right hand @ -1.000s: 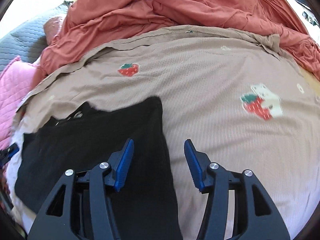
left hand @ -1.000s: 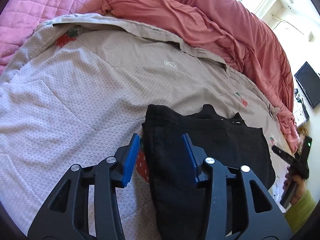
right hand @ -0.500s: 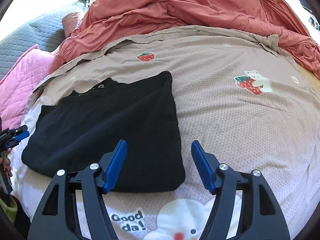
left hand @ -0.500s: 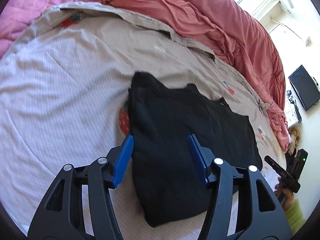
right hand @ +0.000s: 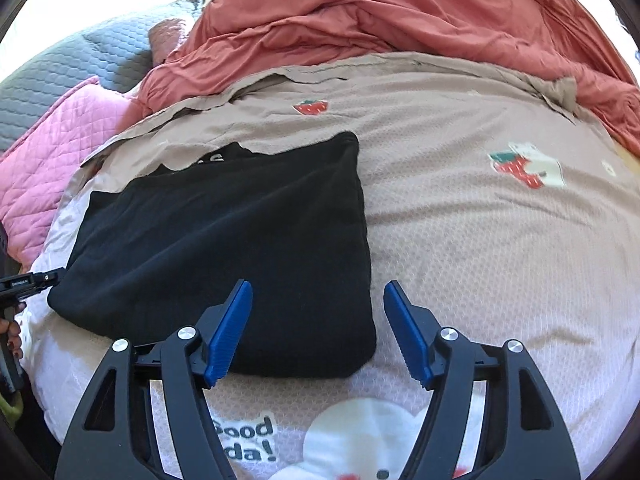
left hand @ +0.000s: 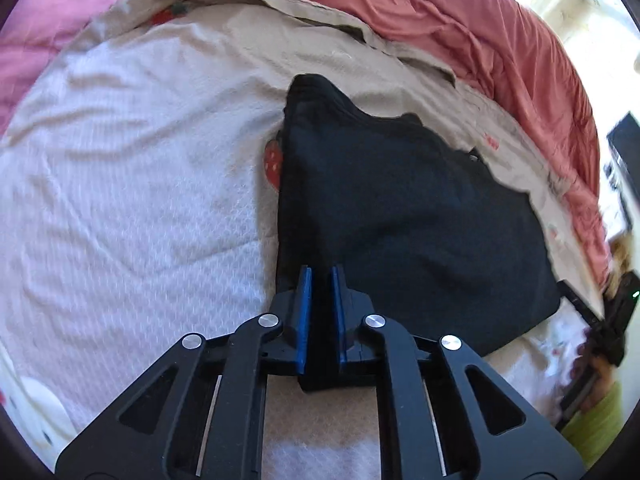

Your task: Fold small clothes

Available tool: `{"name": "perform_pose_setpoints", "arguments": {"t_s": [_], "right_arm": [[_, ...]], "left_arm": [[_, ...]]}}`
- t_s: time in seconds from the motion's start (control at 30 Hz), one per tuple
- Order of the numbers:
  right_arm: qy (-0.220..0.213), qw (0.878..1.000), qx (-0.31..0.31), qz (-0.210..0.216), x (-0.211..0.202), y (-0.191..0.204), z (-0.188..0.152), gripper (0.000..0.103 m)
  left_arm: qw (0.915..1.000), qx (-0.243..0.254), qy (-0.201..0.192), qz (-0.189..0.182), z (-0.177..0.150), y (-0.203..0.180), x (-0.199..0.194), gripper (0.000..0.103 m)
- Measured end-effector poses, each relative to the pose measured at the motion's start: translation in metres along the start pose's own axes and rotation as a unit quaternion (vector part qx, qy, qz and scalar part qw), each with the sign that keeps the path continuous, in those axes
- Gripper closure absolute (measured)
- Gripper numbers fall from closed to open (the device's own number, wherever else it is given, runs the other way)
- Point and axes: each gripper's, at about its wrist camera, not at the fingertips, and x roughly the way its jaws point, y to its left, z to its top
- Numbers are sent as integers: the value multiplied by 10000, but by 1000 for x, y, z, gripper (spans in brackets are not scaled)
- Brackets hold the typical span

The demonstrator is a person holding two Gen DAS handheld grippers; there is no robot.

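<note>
A black garment lies folded flat on the beige strawberry-print blanket. My left gripper is shut on the garment's near left corner, with black cloth pinched between the blue pads. In the right wrist view the same garment lies left of centre. My right gripper is open and empty, hovering over the garment's near right corner. The left gripper shows at that view's left edge. The right gripper shows at the left wrist view's right edge.
A crumpled red duvet lies along the far side of the bed. Pink and grey quilted pillows sit at the far left. A dark screen stands beyond the bed. The blanket's "Good day" print is near me.
My left gripper has closed from open onto the garment's near left corner. My right gripper has drawn back slightly and stays open. The garment lies as before.
</note>
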Motion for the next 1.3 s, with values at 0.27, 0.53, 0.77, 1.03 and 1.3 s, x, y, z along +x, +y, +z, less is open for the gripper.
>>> {"name": "perform_pose_setpoints", "arguments": {"t_s": [0.27, 0.53, 0.77, 1.03, 1.3], "right_arm": [[20, 10000, -19, 55, 7, -5, 9, 36], [364, 9979, 471, 242, 23, -22, 5, 41], [545, 9959, 595, 400, 17, -25, 7, 94], [745, 9963, 421, -69, 24, -23, 2, 74], [-272, 9994, -35, -234, -9, -4, 21, 52]], "left_arm": [[9991, -400, 34, -102, -6, -2, -8, 54], [9979, -634, 98, 18, -10, -9, 3, 83], [9982, -561, -76, 215, -9, -14, -8, 92], [9983, -530, -49, 240, -12, -7, -6, 84], [9978, -148, -347, 542, 16, -19, -30, 62]]}}
